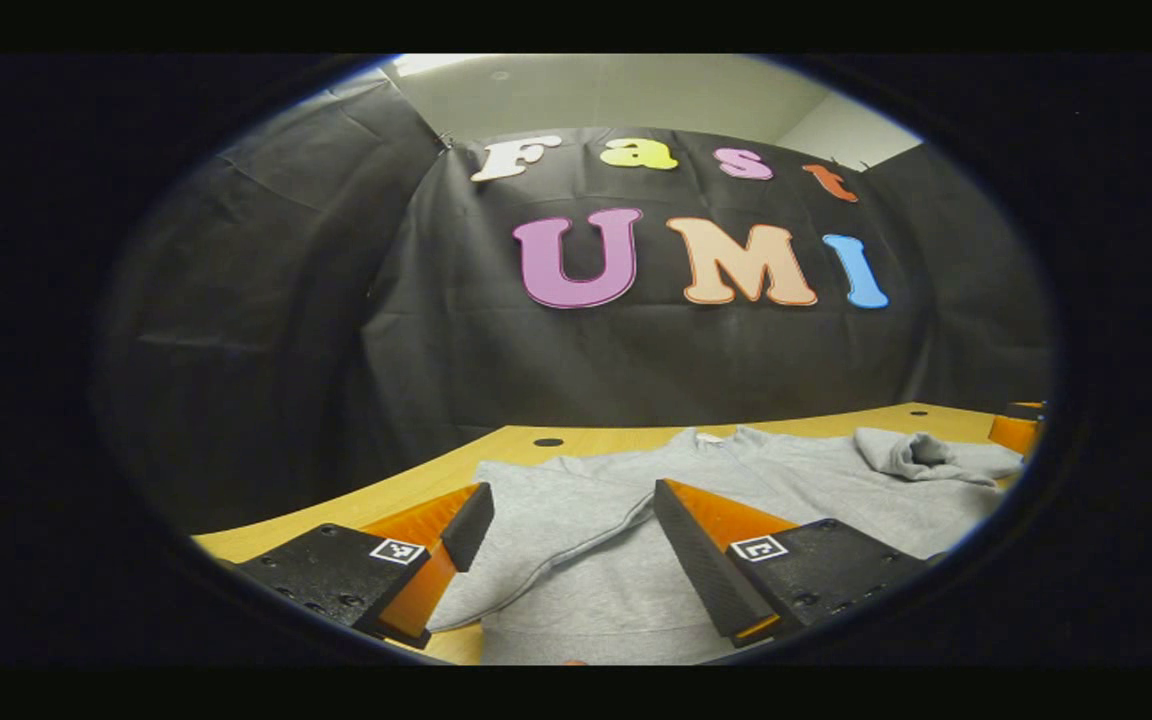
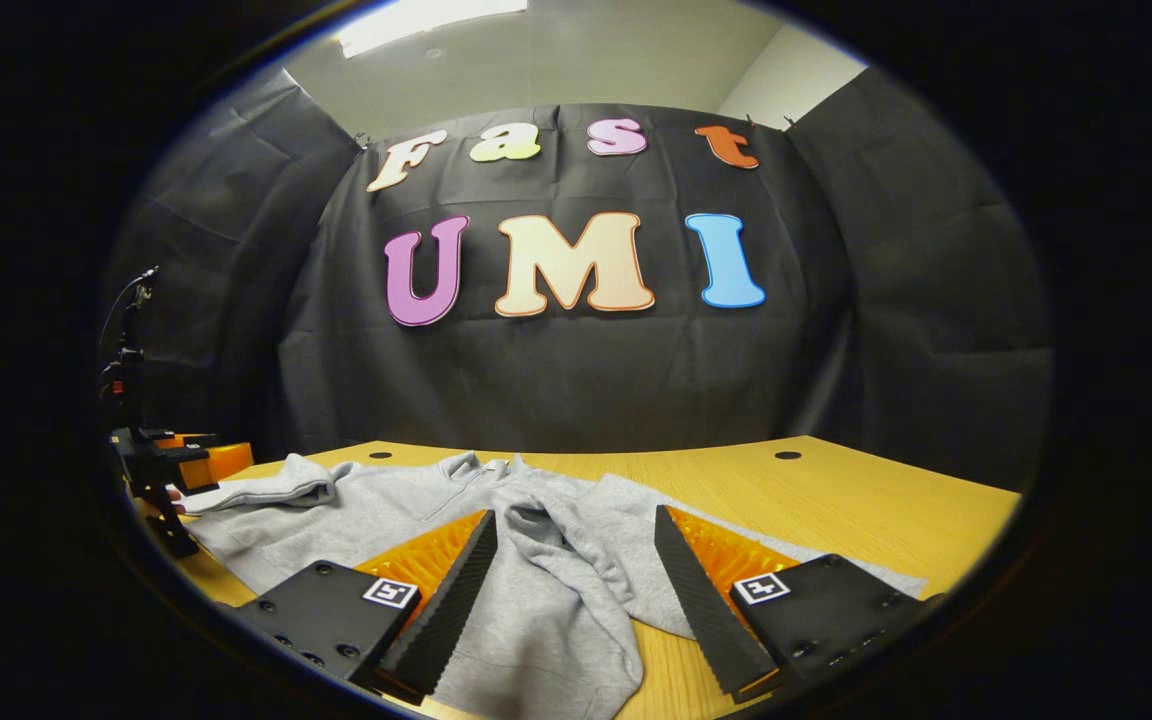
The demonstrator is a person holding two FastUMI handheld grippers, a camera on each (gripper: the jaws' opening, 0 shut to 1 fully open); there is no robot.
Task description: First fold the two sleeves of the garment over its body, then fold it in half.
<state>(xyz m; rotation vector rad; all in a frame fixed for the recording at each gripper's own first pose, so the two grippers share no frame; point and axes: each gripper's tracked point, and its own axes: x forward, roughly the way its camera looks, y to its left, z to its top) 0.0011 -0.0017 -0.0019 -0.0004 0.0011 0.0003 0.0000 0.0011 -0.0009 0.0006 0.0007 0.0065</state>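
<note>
Both hand-held grippers, left [image 1: 566, 540] and right [image 2: 571, 560], hang released just above the grey garment [image 1: 636, 500] lying on the tabletop [image 2: 836, 500]. Sleeve folding seems underway; next, likely pinching a sleeve [image 2: 576, 560].

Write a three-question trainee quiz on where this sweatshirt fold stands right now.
1. True or false: the left hand-held gripper is shut on the grey sweatshirt.
2. What does the sweatshirt lie on?
3. In the right gripper view, the right hand-held gripper is: A open over a sleeve; B shut on a sleeve; C off the wooden table.

Key: 1 false; 2 wooden table; 3 A.
</note>
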